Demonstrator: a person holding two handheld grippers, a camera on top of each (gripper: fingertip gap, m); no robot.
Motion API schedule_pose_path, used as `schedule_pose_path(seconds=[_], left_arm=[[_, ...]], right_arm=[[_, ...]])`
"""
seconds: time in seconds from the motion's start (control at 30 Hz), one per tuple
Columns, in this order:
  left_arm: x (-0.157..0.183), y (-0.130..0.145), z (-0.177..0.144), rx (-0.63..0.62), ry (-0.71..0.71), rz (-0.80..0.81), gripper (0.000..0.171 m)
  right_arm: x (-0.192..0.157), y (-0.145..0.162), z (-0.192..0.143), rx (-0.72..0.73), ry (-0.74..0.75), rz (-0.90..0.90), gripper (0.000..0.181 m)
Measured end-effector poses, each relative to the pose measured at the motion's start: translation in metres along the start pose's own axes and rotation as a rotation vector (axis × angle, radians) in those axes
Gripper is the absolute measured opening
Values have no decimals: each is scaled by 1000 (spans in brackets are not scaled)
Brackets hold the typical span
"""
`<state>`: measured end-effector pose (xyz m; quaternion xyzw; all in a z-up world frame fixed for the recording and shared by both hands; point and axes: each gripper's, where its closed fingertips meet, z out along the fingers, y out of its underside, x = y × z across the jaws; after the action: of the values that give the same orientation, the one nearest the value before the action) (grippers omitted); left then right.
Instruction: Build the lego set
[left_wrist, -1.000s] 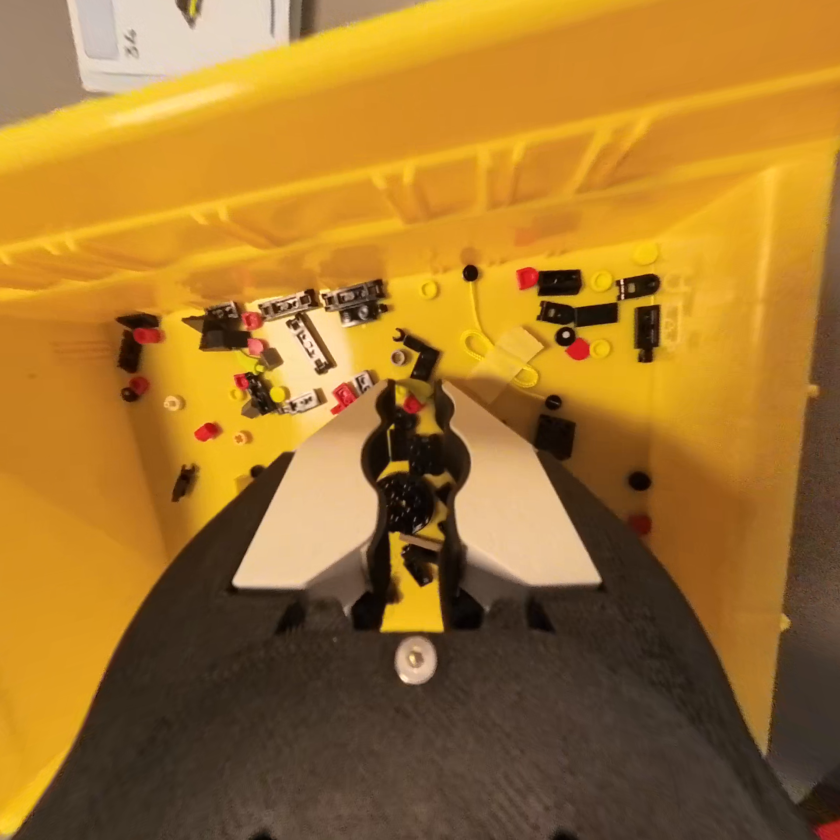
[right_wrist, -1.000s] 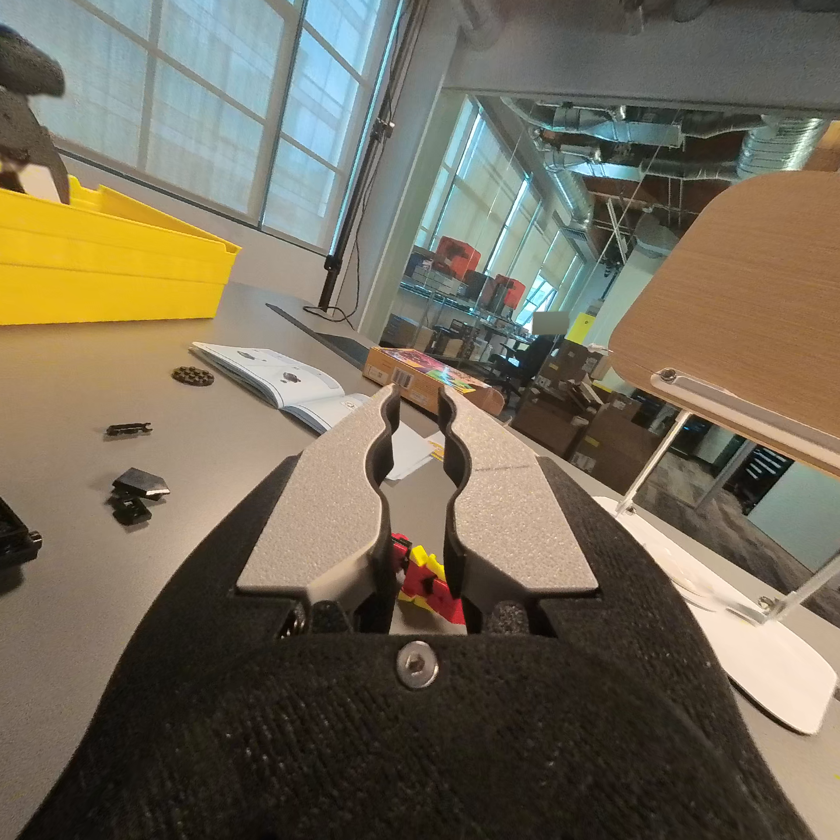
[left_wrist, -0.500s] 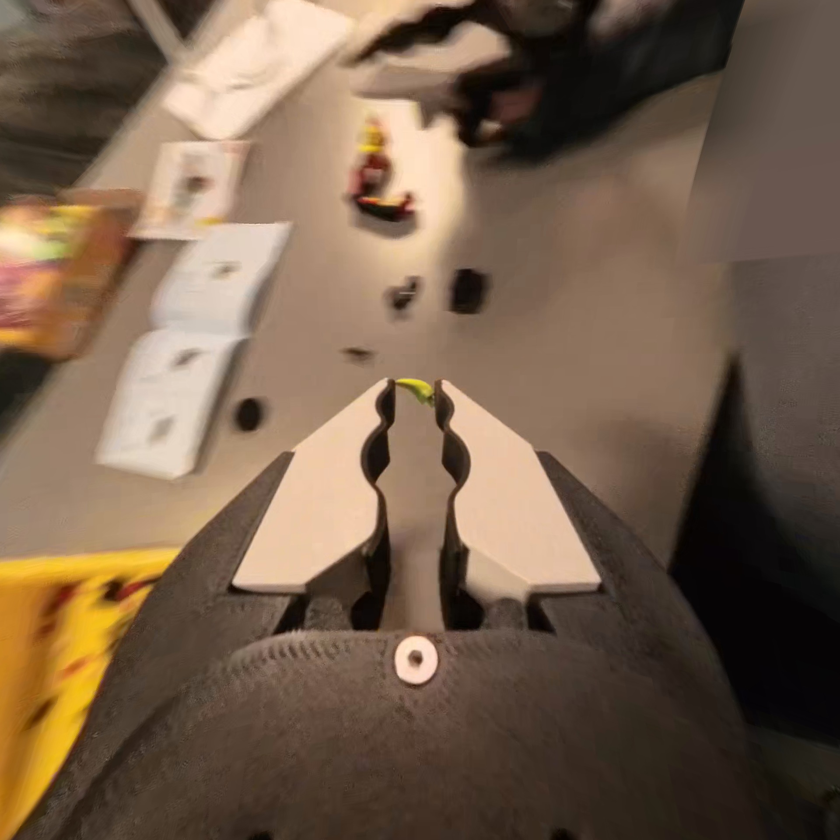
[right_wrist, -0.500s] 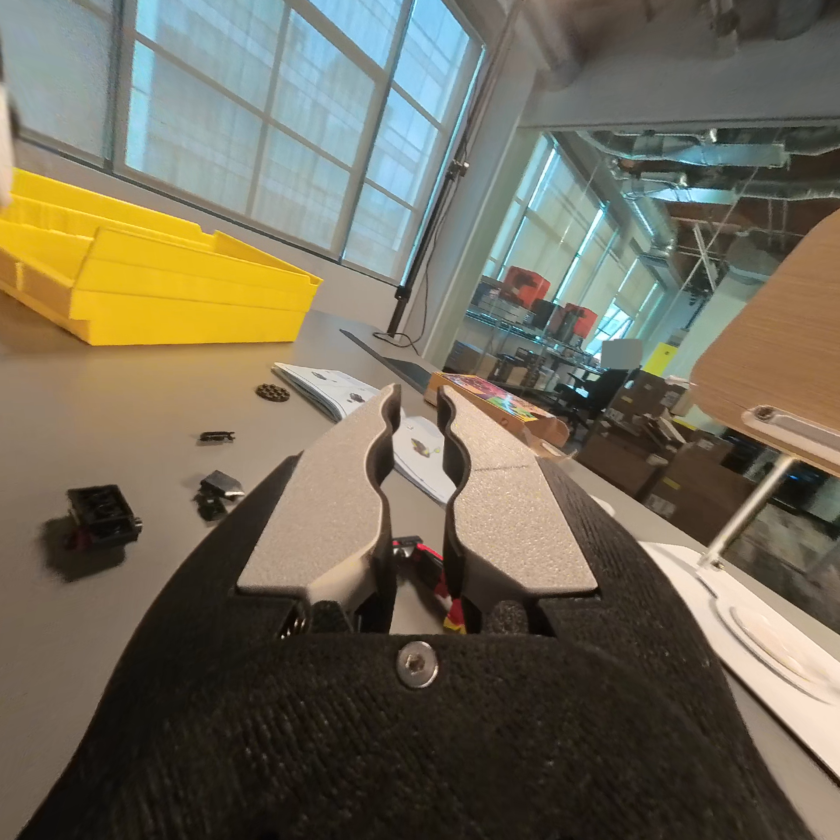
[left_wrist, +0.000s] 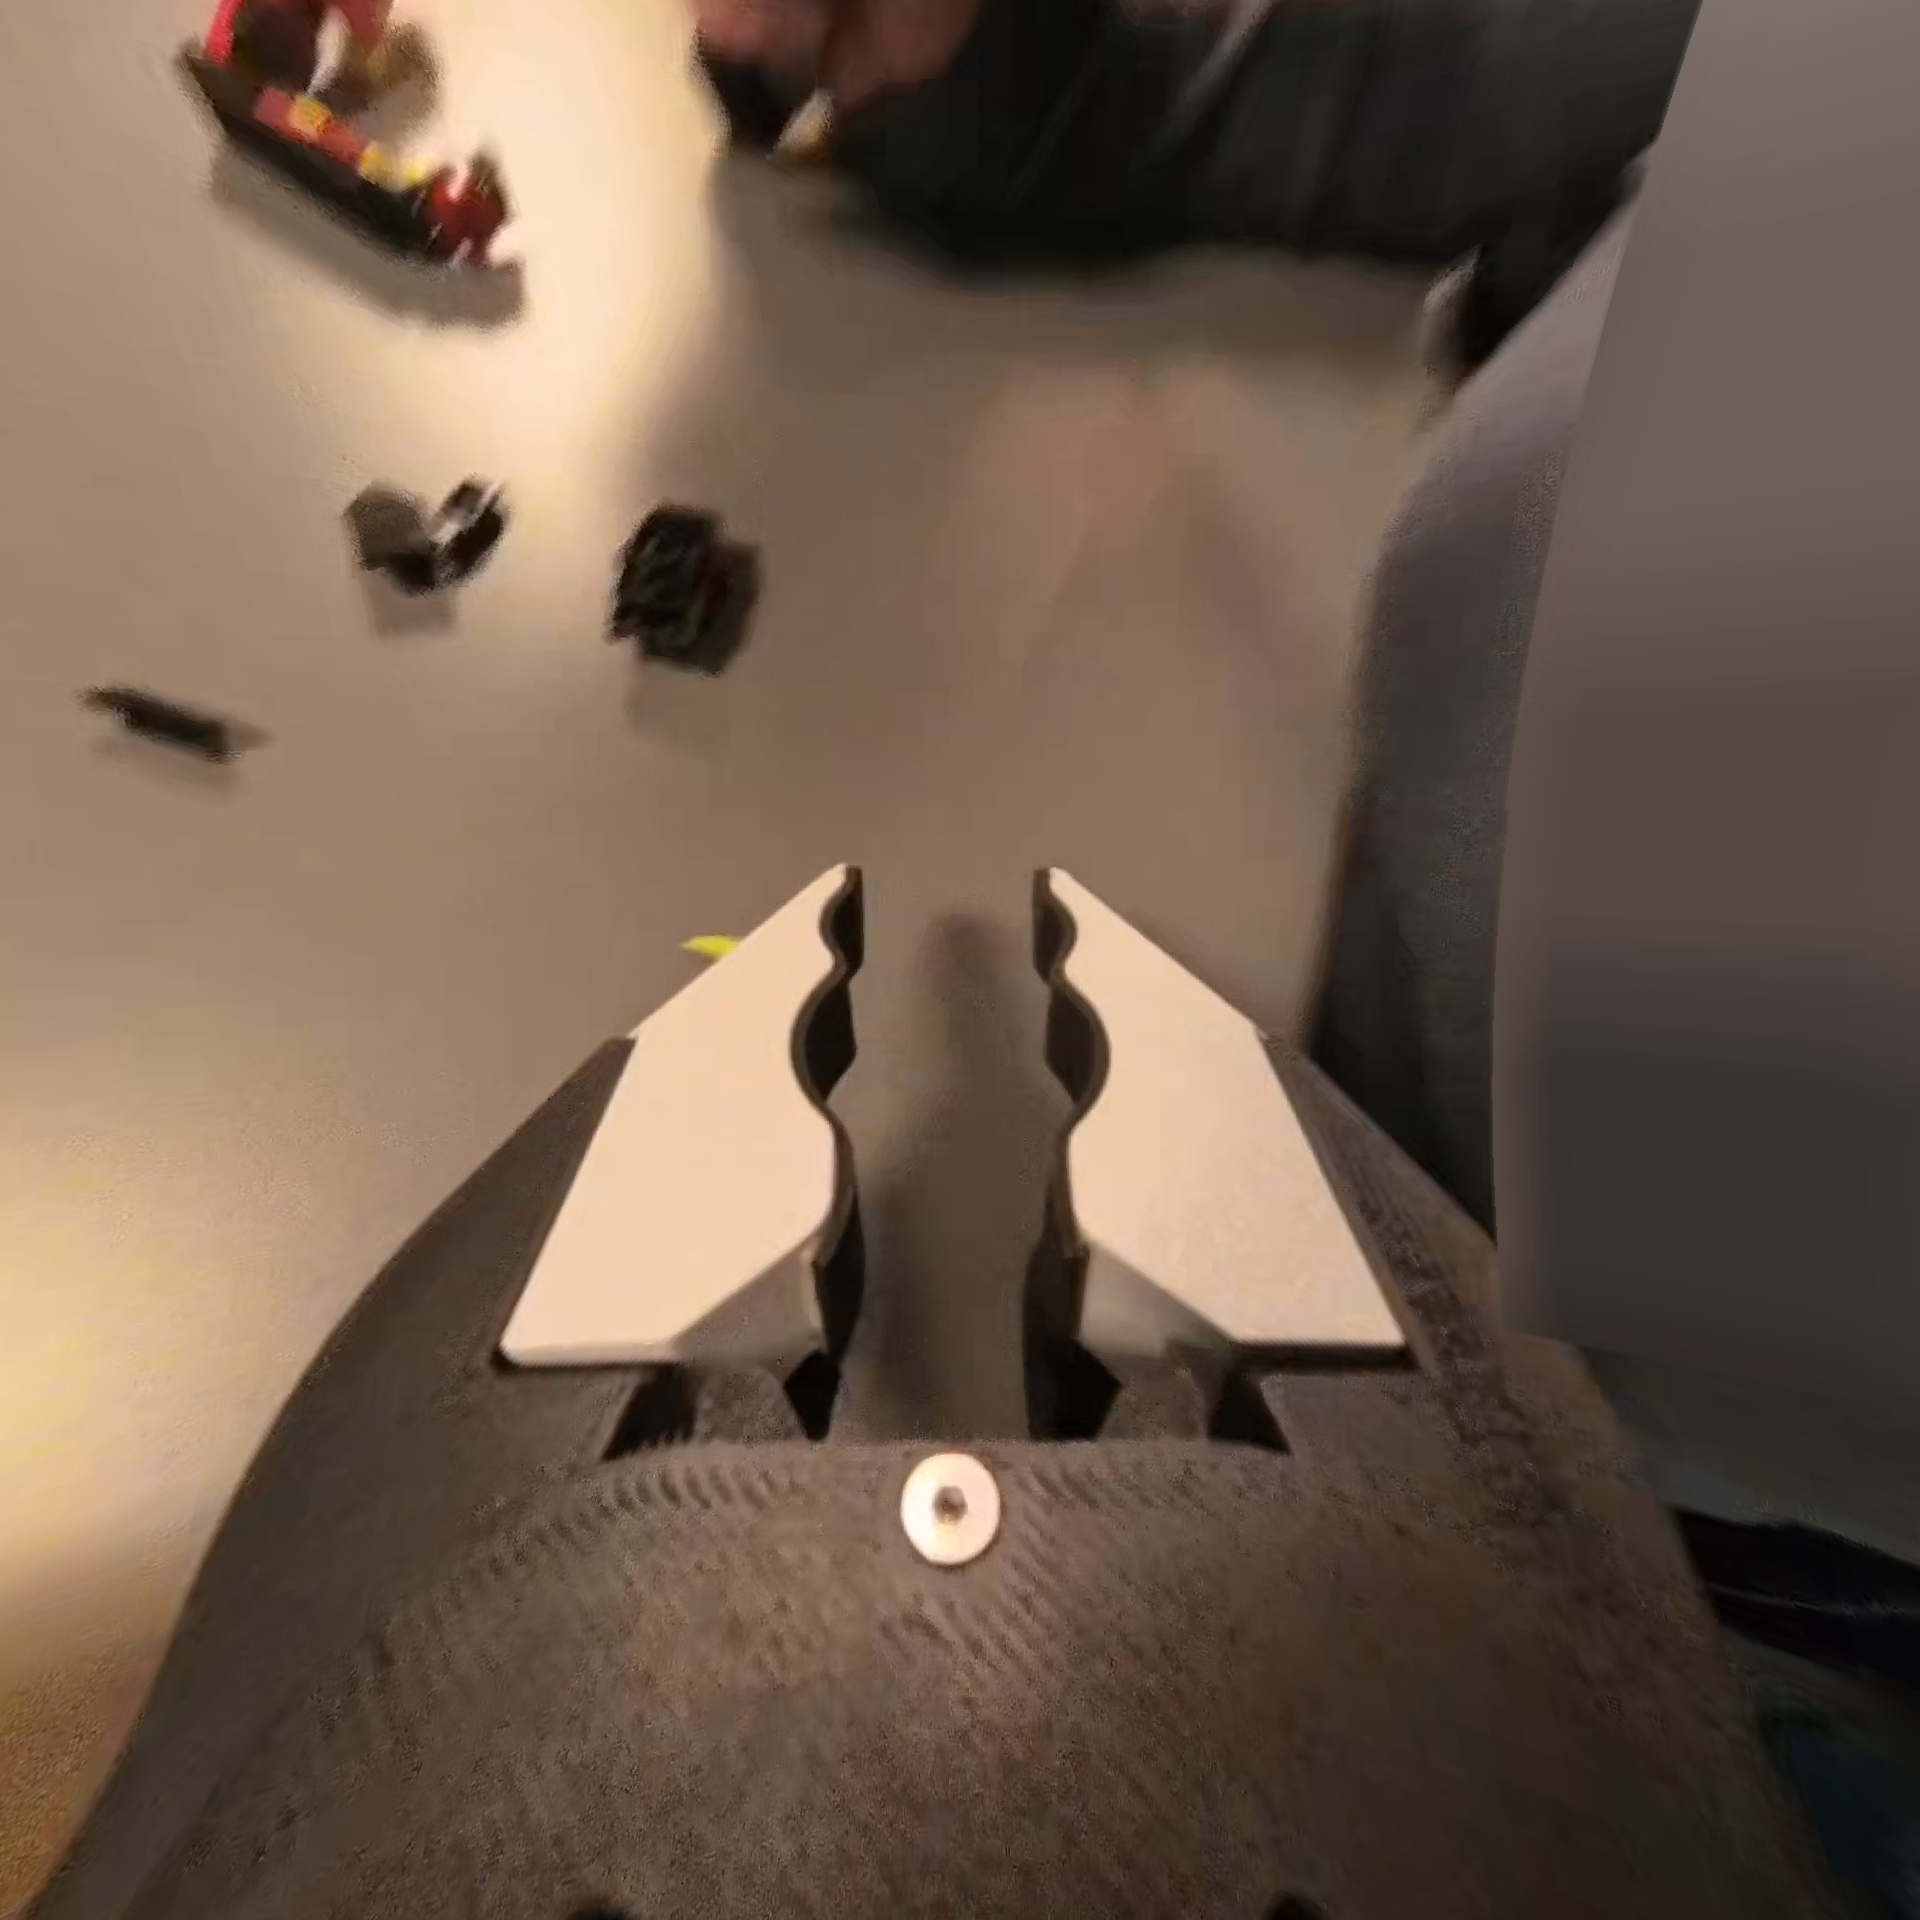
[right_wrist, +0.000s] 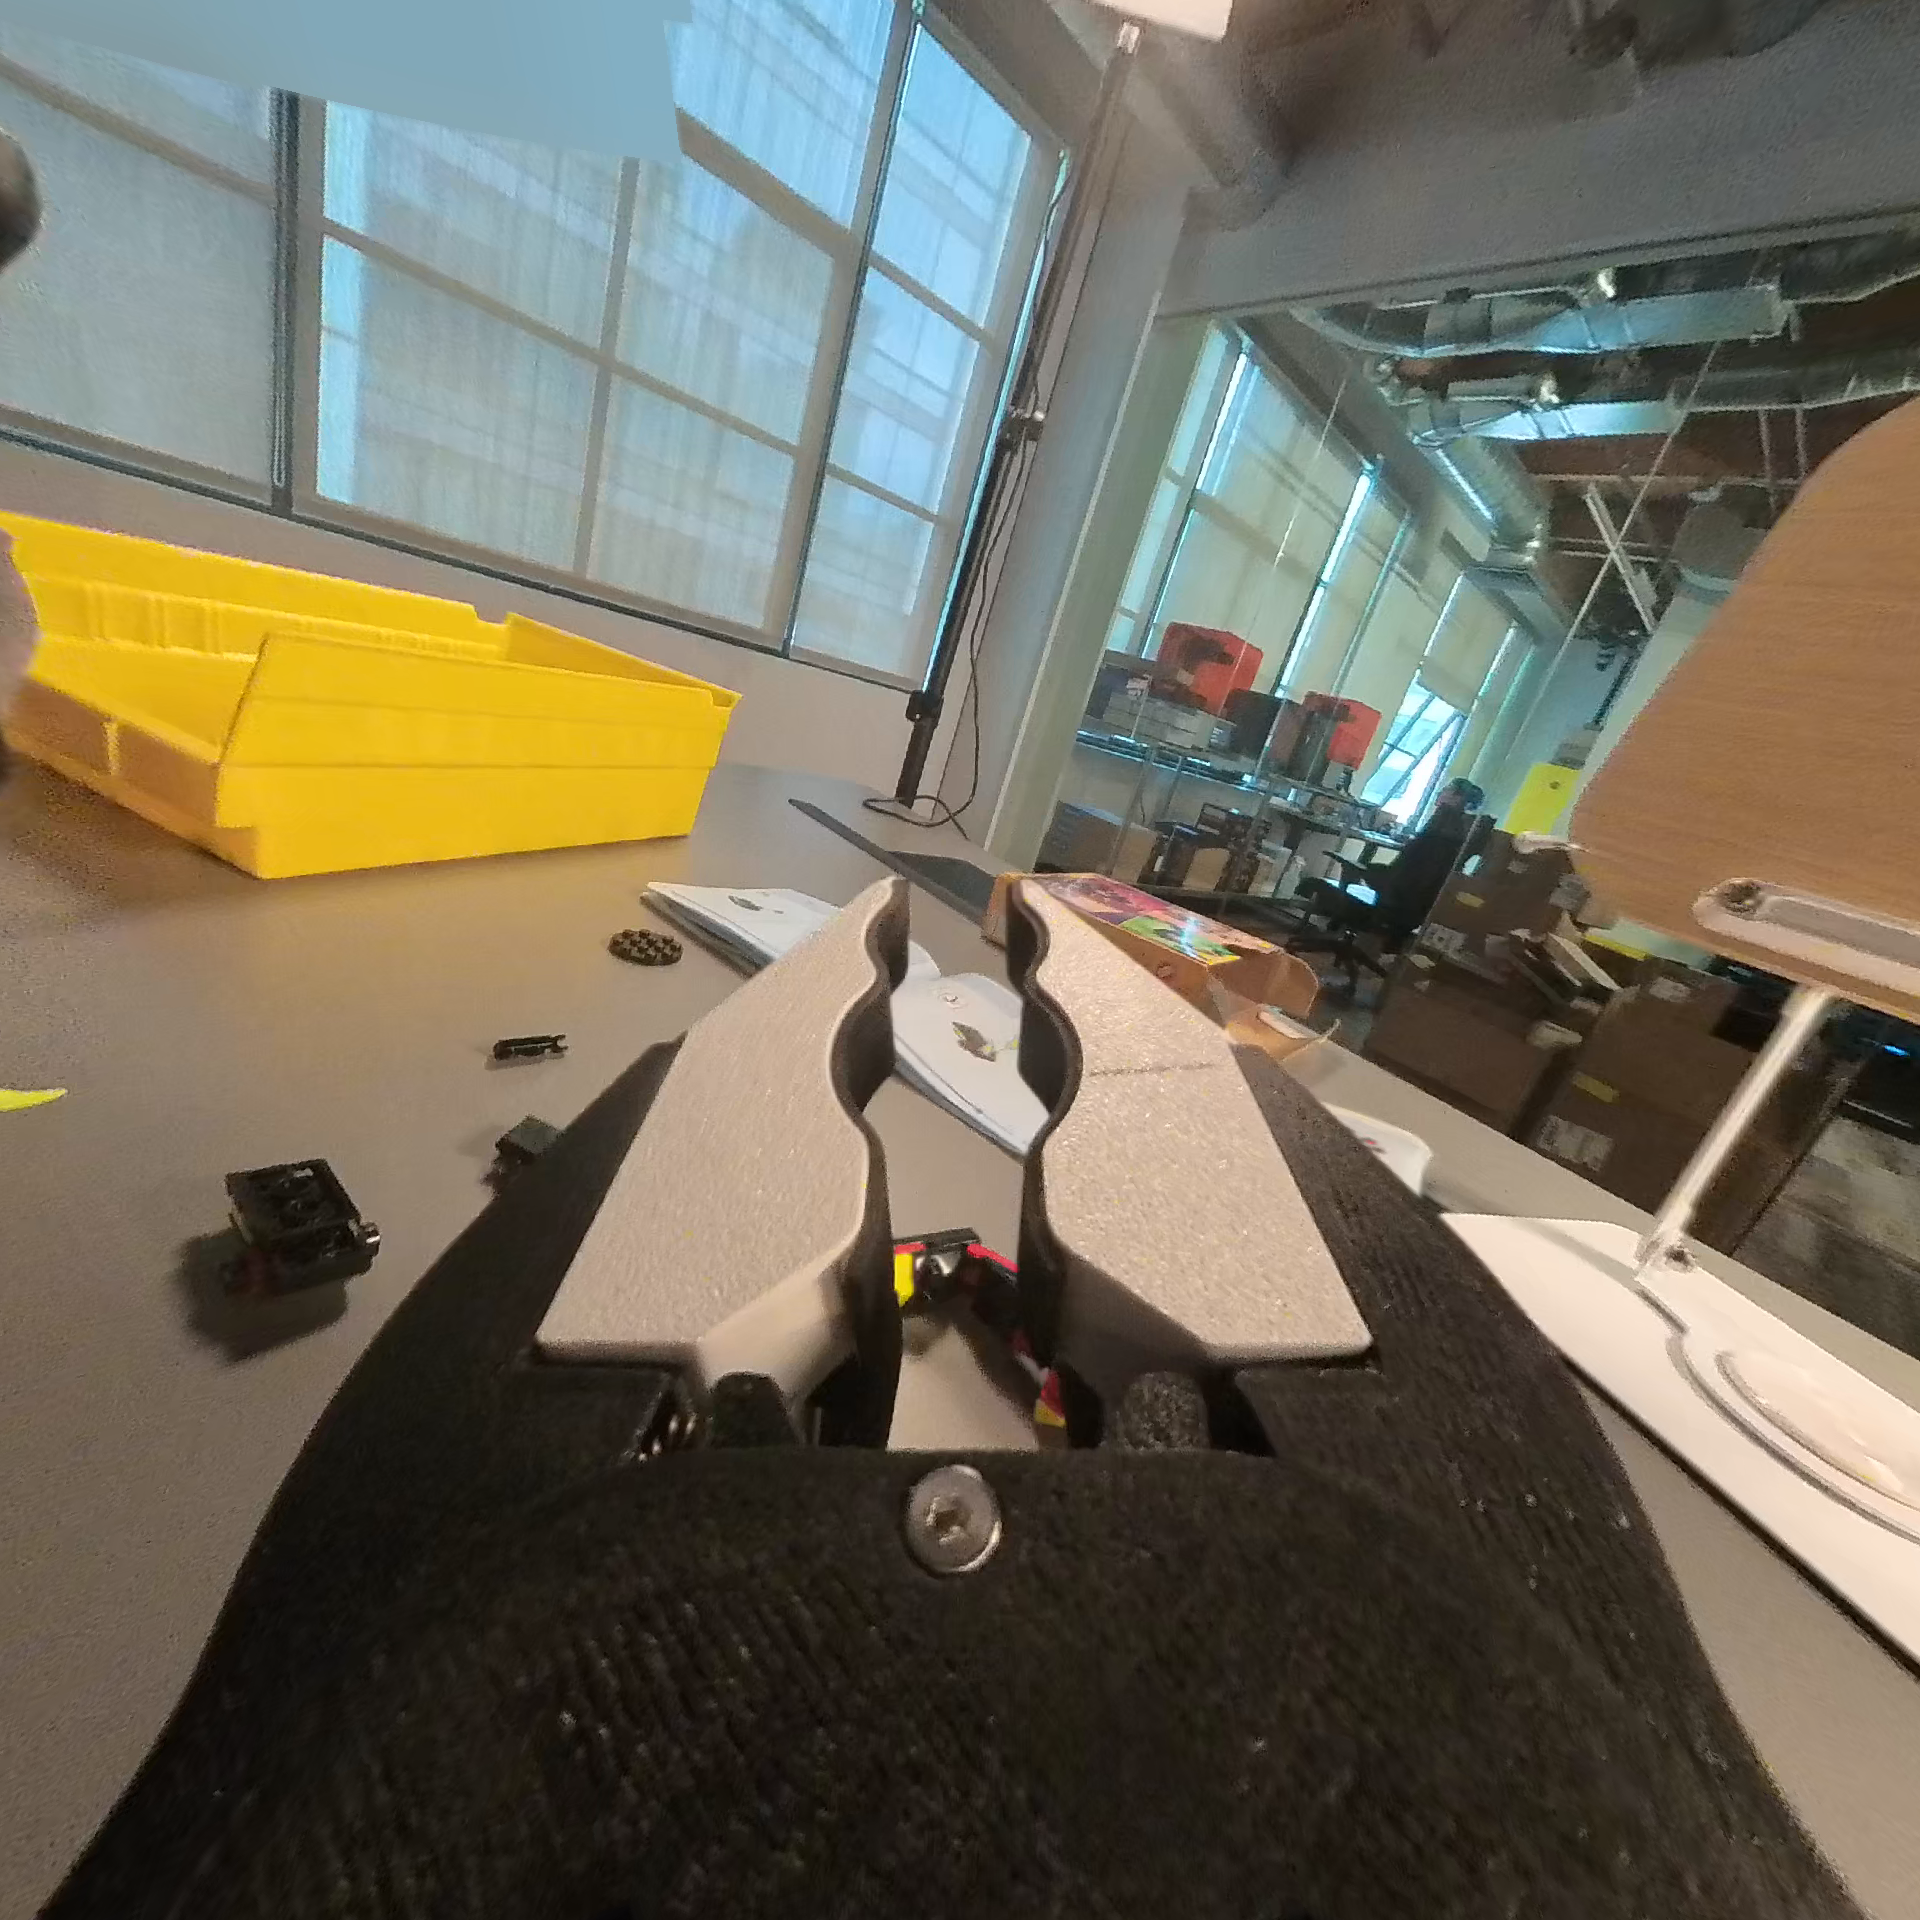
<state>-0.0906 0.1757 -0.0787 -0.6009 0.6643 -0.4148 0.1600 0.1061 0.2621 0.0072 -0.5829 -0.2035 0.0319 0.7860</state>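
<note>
Left gripper (left_wrist: 948, 883) is hovering over the grey table (left_wrist: 935, 644), jaws standing apart with nothing between them. A small lime piece (left_wrist: 711, 945) is lying on the table, peeking out just beside the left finger's outer edge; in the right wrist view the same lime piece (right_wrist: 29, 1097) is showing at the far left edge. Left view is blurring heavily.

Right gripper (right_wrist: 958, 896) is sitting low over the table, jaws slightly parted, gripping nothing at the tips. The partly built model (right_wrist: 940, 1270), red, yellow and black, is lying on the table under the gripper, seen through the gap near the finger bases; the left view is showing the model (left_wrist: 353, 166) far up the table.

Loose black pieces are lying apart on the table: a block (right_wrist: 299, 1218), a clip (right_wrist: 530, 1047), a round plate (right_wrist: 644, 947). A yellow bin (right_wrist: 416, 769) is sitting beyond them, a booklet (right_wrist: 966, 1029) beside the round plate.
</note>
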Motion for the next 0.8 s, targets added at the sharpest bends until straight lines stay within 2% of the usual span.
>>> schedule_pose_path(seconds=[0.07, 0.1, 0.17, 0.23, 0.27, 0.33, 0.37, 0.47, 0.57, 0.7, 0.8], left_arm=[[20, -24, -31, 136, 133, -27, 32], [16, -35, -52, 209, 108, -17, 31], [-16, -53, -102, 338, -72, 4, 27], [-72, -59, -158, 402, -347, -35, 19], [-106, -53, -184, 373, -495, -72, 10], [-177, -25, -225, 204, -780, -187, 0], [-205, -9, -235, 111, -832, -255, 1], [-255, 11, -223, -10, -709, -389, 6], [-295, 37, -208, -161, -671, -471, 8], [-315, 65, -197, -393, -686, -484, 9], [-318, 71, -188, -444, -665, -486, 9]], right_arm=[[5, -2, -1, 9, 25, 9, 16], [9, -1, -1, 6, 45, 10, 16], [15, 1, 0, -2, 80, 13, 15], [21, 4, 2, -15, 108, 9, 15], [22, 6, 3, -24, 119, 2, 15], [27, 9, 3, -40, 148, -15, 14], [30, 10, 3, -47, 166, -20, 14], [40, 14, 2, -68, 223, -25, 13], [43, 15, 1, -83, 255, -52, 13], [43, 17, 2, -99, 267, -92, 12], [43, 17, 3, -103, 267, -101, 11]])
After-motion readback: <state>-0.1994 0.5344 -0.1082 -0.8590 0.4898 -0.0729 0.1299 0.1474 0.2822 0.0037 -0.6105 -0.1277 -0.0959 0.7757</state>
